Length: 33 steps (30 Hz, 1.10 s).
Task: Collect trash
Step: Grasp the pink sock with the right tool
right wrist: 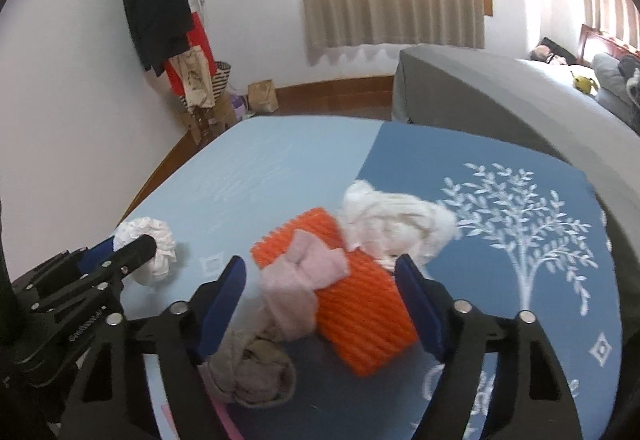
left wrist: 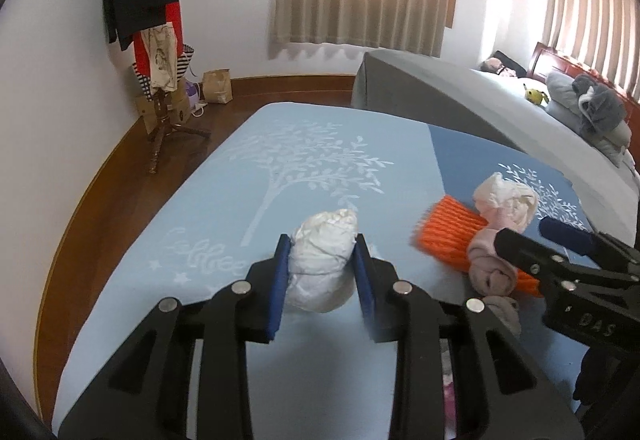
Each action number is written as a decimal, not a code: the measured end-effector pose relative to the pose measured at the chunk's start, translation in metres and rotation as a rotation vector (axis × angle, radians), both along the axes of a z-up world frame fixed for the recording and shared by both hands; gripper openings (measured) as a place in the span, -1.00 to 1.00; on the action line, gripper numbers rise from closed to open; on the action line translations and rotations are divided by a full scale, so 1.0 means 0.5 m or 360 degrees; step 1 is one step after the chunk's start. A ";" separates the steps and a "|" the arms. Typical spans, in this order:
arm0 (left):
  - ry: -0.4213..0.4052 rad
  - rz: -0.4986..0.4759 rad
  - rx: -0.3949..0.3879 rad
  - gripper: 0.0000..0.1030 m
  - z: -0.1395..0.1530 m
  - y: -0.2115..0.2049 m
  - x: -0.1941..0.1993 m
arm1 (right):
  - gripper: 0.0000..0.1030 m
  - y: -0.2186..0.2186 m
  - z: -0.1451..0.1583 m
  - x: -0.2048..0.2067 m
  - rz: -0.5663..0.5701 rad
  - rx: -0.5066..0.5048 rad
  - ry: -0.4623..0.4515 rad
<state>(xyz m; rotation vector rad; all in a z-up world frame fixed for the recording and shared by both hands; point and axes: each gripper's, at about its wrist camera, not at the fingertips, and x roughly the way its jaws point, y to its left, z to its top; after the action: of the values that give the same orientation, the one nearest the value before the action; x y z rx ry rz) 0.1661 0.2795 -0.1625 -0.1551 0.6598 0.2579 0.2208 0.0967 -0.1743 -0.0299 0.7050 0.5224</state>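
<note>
My left gripper [left wrist: 322, 252] is shut on a crumpled white paper wad [left wrist: 324, 264], just above the blue tablecloth [left wrist: 200, 200]. The right wrist view shows that wad [right wrist: 154, 244] at the left, between the left gripper's [right wrist: 126, 242] fingers. My right gripper [right wrist: 320, 268] stands open over a heap of trash. Between its blue pads lie an orange ribbed foam sleeve [right wrist: 360, 312] and a pink tissue [right wrist: 304, 276]; the left pad is clear of both. Cream crumpled paper [right wrist: 392, 220] lies behind them, a beige wad [right wrist: 256, 368] in front.
The table's far and left edges drop to a wooden floor [left wrist: 120, 176]. A grey-covered bed [left wrist: 440, 88] stands behind the table on the right. A coat stand [left wrist: 160, 100] with hanging clothes and a paper bag [left wrist: 218, 86] are by the far wall.
</note>
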 end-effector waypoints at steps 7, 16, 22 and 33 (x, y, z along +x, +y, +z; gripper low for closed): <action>-0.0003 0.0019 -0.0023 -0.42 0.000 0.017 -0.005 | 0.18 0.028 -0.031 0.012 0.0041 -0.0046 0.0076; -0.0007 0.0007 -0.0012 -0.42 0.004 0.010 -0.007 | -0.43 0.011 -0.031 0.014 0.0120 0.0000 0.0149; -0.0043 -0.0012 0.0005 -0.42 0.028 -0.013 -0.012 | -0.43 -0.028 0.003 -0.009 0.0118 0.0070 0.0106; -0.0111 -0.0123 0.0014 -0.42 0.077 -0.103 -0.026 | -0.43 -0.121 0.058 -0.054 0.0048 0.0124 0.0043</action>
<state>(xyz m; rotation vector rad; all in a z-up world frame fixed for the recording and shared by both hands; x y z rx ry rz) 0.1529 0.2278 -0.1242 -0.1293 0.5943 0.1805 0.1938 0.0361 -0.1452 0.0400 0.7111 0.5795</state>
